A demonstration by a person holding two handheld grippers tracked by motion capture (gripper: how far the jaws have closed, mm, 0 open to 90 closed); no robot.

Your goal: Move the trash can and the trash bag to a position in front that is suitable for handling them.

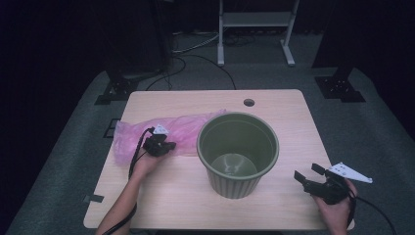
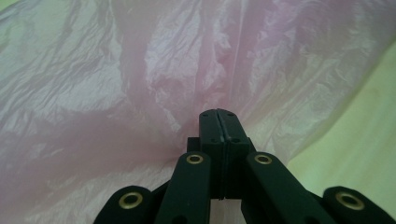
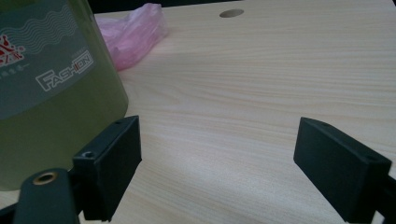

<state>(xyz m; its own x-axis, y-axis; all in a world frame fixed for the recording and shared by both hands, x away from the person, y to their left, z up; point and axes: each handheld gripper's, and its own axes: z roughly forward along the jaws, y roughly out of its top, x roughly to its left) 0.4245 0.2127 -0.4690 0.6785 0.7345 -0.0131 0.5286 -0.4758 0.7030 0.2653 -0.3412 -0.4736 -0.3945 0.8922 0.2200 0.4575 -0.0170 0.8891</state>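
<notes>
A crumpled pink plastic bag (image 1: 191, 125) lies flat on the left part of the wooden table (image 1: 279, 110). My left gripper (image 1: 169, 145) rests on the bag's near edge. In the left gripper view its jaws (image 2: 218, 114) are pressed together, and the creases of the bag (image 2: 140, 70) gather at their tips. A green ribbed bucket (image 1: 235, 183) stands upright and empty at the table's middle. My right gripper (image 1: 307, 172) stays open near the front right edge, pointing towards the bucket. In the right gripper view the bucket's wall (image 3: 46, 93) stands just left of the wide-open gripper (image 3: 219, 140).
A round cable hole (image 1: 248, 102) sits in the tabletop behind the bucket, also seen as the hole (image 3: 231, 13) in the right gripper view. One end of the pink bag (image 3: 135, 32) pokes out beyond the bucket. A white metal stand (image 1: 254, 29) is on the floor beyond the table.
</notes>
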